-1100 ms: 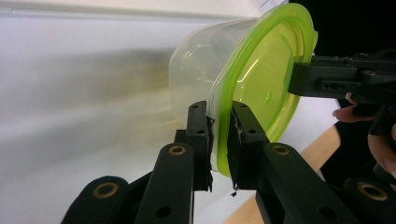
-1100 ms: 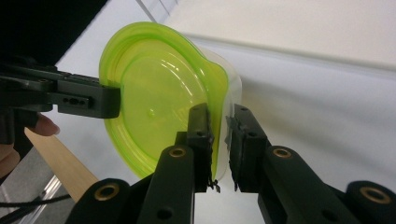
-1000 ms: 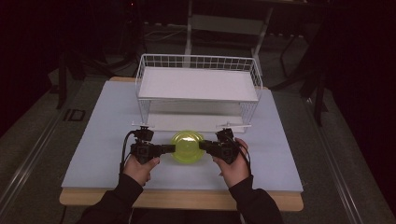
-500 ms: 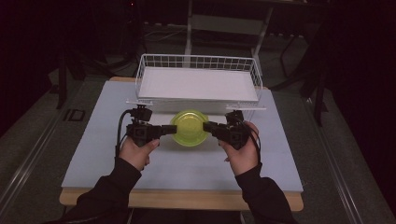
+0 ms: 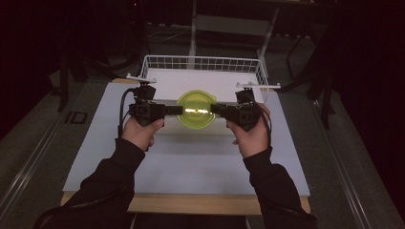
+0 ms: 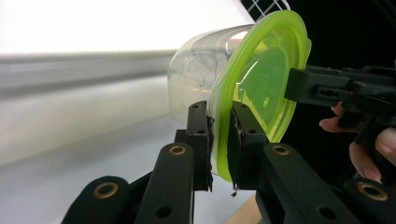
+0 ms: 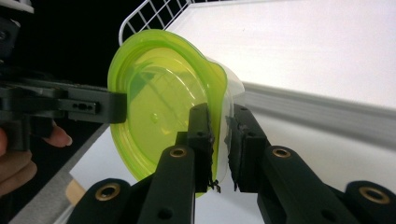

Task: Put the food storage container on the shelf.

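A clear plastic container [image 5: 197, 109] with a yellow-green lid [image 6: 261, 84] hangs in the air between both grippers, just in front of the wire basket. My left gripper [image 5: 177, 110] is shut on the lid's rim at the left side; in the left gripper view its jaws [image 6: 219, 121] pinch that rim. My right gripper [image 5: 215, 109] is shut on the opposite edge; in the right gripper view its jaws [image 7: 219, 121] clamp the lid [image 7: 159, 93] and the clear wall together. The container's clear body [image 6: 196, 79] points away from the lid, toward the table.
A white wire basket [image 5: 200, 58] with a white floor stands at the back of the table, right behind the container. The white tabletop [image 5: 191, 157] stretches out under the hands. Dark floor and stands surround the table.
Both hands have risen together with the container, which now sits higher and closer to the basket's front edge. The grip on each side is unchanged.
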Demonstrator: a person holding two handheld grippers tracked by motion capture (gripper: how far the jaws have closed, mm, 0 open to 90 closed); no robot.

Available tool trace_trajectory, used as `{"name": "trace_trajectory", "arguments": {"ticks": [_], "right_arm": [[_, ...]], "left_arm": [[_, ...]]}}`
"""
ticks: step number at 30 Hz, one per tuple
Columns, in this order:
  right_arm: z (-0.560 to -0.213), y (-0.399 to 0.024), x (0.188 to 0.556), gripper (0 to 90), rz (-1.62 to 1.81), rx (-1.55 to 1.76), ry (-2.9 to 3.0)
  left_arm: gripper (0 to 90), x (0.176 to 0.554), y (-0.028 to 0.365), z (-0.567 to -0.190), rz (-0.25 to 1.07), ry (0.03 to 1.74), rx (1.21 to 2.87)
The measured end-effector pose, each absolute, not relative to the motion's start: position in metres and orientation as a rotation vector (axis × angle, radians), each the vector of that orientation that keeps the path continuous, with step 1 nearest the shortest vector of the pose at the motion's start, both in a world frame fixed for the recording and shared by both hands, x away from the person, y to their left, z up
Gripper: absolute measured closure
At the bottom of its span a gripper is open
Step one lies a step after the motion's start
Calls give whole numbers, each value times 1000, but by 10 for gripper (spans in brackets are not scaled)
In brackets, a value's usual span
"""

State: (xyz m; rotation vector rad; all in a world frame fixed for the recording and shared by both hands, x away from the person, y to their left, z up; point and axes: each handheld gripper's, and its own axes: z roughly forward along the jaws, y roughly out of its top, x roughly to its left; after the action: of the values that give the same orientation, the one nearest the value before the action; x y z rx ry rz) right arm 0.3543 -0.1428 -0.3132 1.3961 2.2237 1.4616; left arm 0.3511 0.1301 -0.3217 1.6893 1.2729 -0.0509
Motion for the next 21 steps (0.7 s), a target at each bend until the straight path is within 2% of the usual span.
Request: {"name": "trace_trajectory", "arguments": {"ticks": [10,21], "right_arm": [[-303,-138,380,798,1425,1431,2204],[-292,-133,403,798,1398,1458,2200]], "left_arm": [[810,371,126,-310,16,1321,1678],[808,398,129,-305,-23,1336,1681]]}}
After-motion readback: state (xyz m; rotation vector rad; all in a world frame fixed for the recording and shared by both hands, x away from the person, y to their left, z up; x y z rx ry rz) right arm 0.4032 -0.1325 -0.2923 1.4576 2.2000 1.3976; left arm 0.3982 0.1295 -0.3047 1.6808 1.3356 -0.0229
